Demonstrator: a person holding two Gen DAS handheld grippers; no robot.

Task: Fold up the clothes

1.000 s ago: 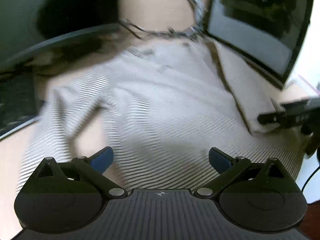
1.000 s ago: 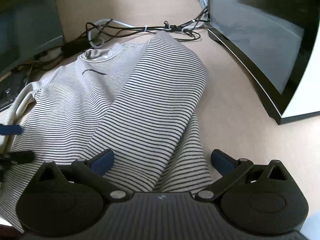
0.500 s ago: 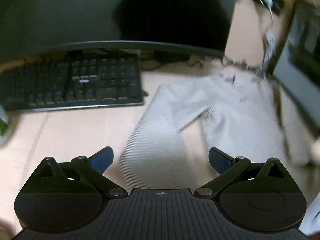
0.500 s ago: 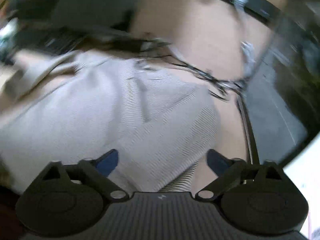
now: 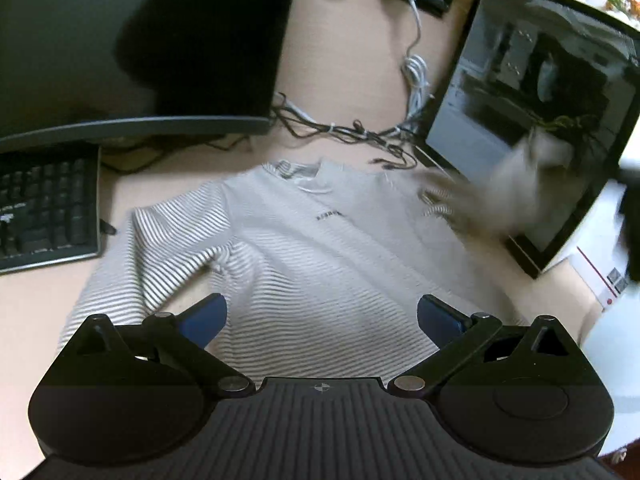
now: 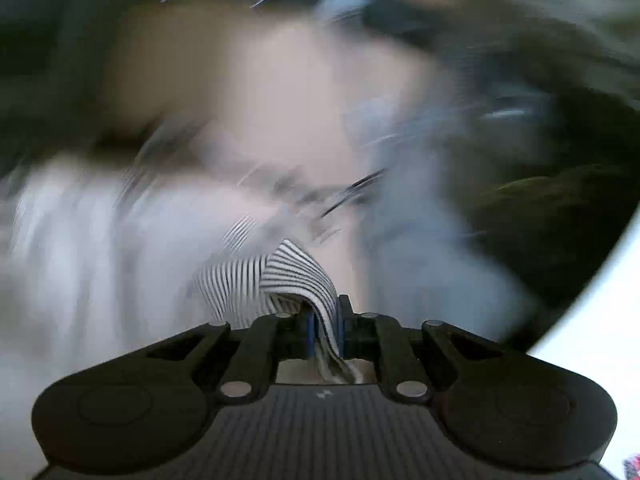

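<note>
A tan desk [image 5: 348,60] fills the left wrist view, with a dark monitor [image 5: 132,40] across the 10 to 12 o'clock area and a second monitor [image 5: 532,120] standing at 2 o'clock. A striped long-sleeved shirt [image 5: 320,264] lies spread flat on the desk in the middle of that view, collar toward 12 o'clock. One sleeve runs down toward 8 o'clock; the other sleeve, at 2 to 3 o'clock, is lifted off the desk and blurred in front of the second monitor. A black keyboard [image 5: 44,208] sits at 9 o'clock, just beside the flat sleeve. A tangle of cables [image 5: 344,132] lies at 12 o'clock between the two monitors, near the collar.

The left gripper [image 5: 322,316] hangs above the shirt's lower body at 6 o'clock, its blue-tipped jaws spread wide with nothing between them.

The right wrist view is heavily smeared; only the near part is sharp. There the right gripper [image 6: 324,326] has its jaws pressed together on a fold of the striped fabric, which bunches up toward 12 o'clock from the fingertips.
</note>
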